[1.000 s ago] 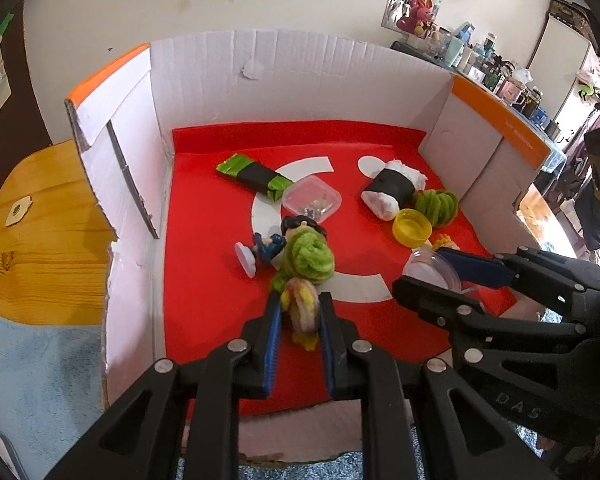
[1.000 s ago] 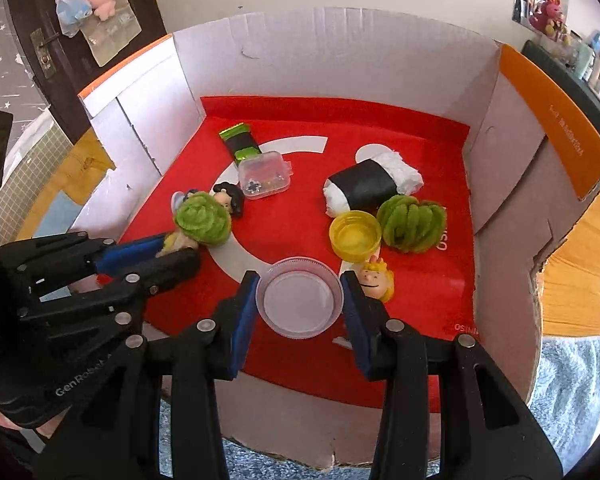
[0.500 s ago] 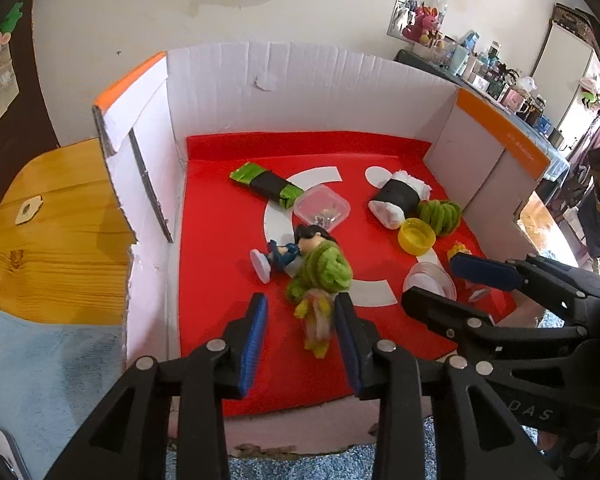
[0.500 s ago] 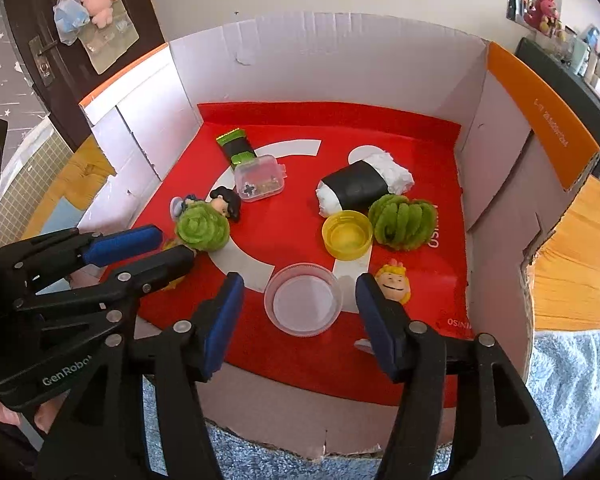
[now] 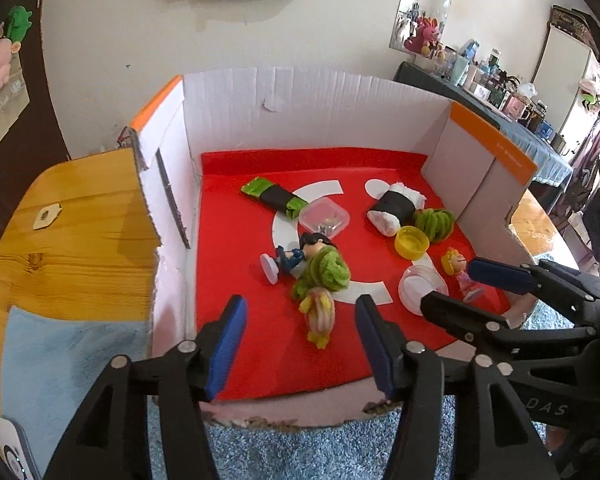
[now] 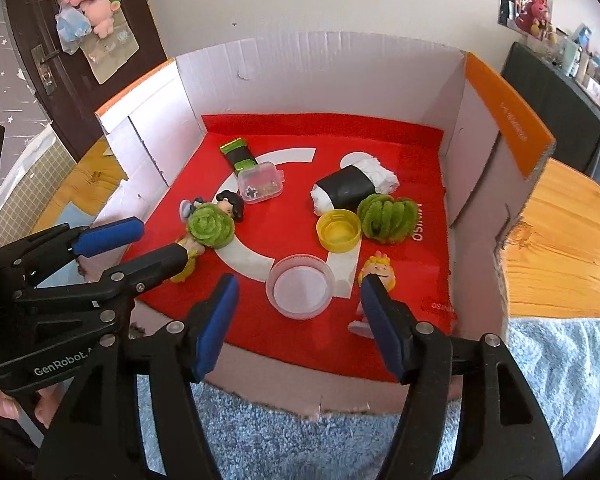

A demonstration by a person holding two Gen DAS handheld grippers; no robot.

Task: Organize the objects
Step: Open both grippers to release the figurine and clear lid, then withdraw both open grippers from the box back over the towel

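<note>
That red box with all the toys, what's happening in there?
A person holds a claw in each hand over the red-floored cardboard box. Both claws are open and hold nothing. The left claw hangs over the pink and yellow fuzzy toy. The right claw hangs around the round clear plastic lid without touching it. The other toys lie scattered on the floor.

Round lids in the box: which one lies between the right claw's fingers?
The clear pinkish lid, nearest the box's front edge, sits between the open right claw. The yellow cap lies farther back, beside the green fuzzy ball.
</note>
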